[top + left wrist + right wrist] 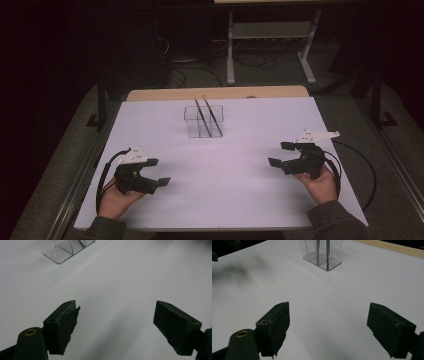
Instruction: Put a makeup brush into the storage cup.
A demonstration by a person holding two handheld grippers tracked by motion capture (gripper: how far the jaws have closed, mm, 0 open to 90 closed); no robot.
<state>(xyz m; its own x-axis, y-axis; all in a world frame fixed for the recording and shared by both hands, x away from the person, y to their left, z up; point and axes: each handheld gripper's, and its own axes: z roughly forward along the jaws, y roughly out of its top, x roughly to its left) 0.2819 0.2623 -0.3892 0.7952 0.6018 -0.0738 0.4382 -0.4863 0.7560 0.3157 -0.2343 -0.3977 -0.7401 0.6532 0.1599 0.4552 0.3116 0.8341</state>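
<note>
Smooth white table (pixel 215 165); clear square holder (pixel 203 121), thin sticks (pixel 208 116)

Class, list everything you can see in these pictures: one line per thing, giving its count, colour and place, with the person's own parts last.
clear holder: 1, see-through with compartments, far middle of the table.
sticks: 2, dark shafts with brownish tops, standing tilted in the holder.
table: 1, white top, wooden strip along the far edge.
frame: 1, pale metal legs and shelf, on the floor beyond the table.
cables: several, black, on the dark floor behind the table.
left gripper: 1, black with grey plate, near left of the table, jaws apart, holding nothing.
right gripper: 1, black with grey plate, near right, jaws apart, holding nothing.
hands: 2, one holding each gripper, dark sleeves.
</note>
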